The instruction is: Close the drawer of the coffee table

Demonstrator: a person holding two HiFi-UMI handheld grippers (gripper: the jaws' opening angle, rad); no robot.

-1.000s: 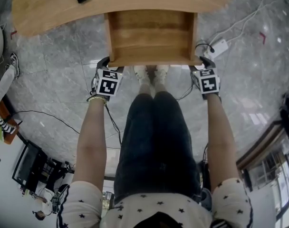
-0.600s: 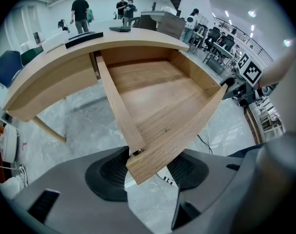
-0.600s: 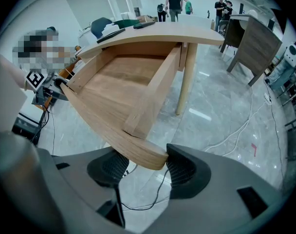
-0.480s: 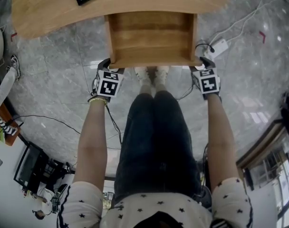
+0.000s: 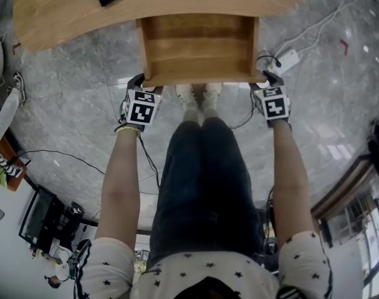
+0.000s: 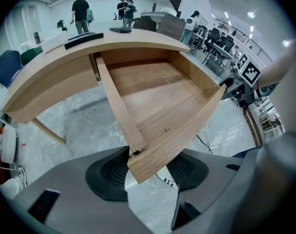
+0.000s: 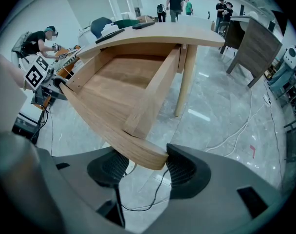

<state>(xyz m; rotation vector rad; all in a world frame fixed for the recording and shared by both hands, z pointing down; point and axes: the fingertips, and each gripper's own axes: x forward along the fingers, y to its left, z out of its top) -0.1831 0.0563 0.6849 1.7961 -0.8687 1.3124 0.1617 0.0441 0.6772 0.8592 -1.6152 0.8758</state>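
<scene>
Bright, even overhead lighting; sharp focus, fisheye-warped edges.

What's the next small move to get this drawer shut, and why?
Probably push both grippers together toward the coffee table: the drawer stands pulled out of it, and the left gripper and right gripper each clasp a front corner.

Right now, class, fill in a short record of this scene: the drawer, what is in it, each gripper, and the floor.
Drawer: drawer open, pulled out from under the coffee table
Contents: none visible
Left gripper: left gripper closed on the drawer's front left corner
Right gripper: right gripper closed on the drawer's front right corner
Floor: floor of grey stone, white cable lying on it
</scene>
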